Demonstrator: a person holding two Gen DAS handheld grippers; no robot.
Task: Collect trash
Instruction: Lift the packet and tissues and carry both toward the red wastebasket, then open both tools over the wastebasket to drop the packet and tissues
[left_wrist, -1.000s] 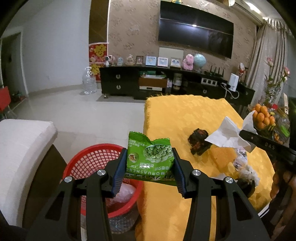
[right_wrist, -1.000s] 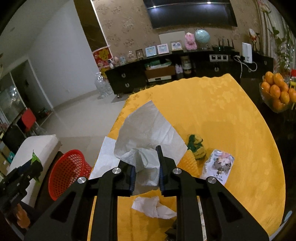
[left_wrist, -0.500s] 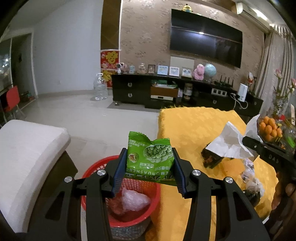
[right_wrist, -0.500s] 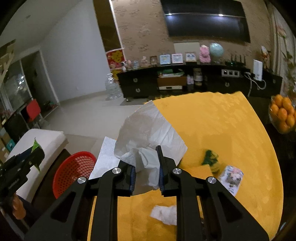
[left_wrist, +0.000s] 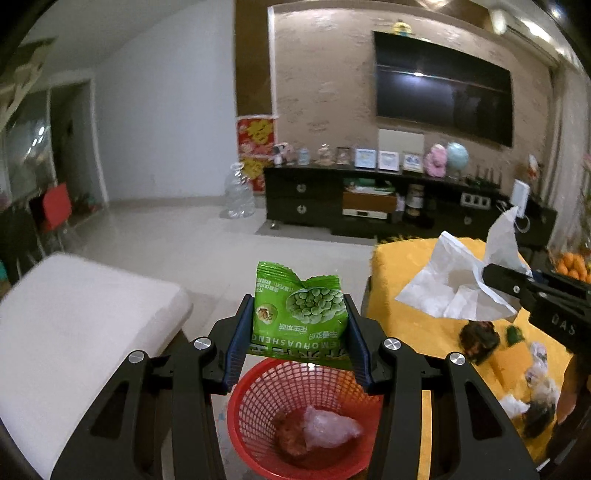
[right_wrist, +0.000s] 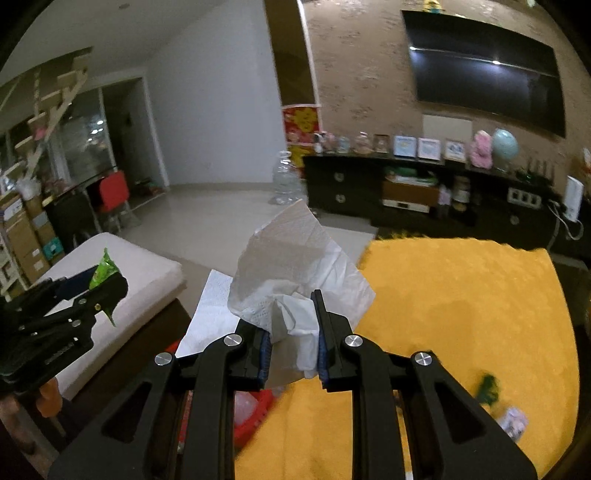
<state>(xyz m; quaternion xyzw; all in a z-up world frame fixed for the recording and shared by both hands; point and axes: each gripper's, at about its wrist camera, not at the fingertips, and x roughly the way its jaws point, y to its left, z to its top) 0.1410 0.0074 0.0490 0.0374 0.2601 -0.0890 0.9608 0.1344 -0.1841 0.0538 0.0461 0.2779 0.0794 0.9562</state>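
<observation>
green snack packet (left_wrist: 301, 315) pinched flat between left gripper (left_wrist: 300, 345) pads, held above red mesh basket (left_wrist: 258, 402). basket on floor between white cushioned seat (left_wrist: 74, 321) and yellow-clothed table (left_wrist: 413, 321); clear wrapper (left_wrist: 328, 430) already inside. white tissue (right_wrist: 295, 280) clamped in right gripper (right_wrist: 293, 350), jaws squeezed tight on crumpled part, rest fanning up over table edge. more scraps on cloth: dark wrapper (left_wrist: 478, 339), small printed packet (right_wrist: 513, 424). oranges (left_wrist: 572, 264) at far right edge of left view.
</observation>
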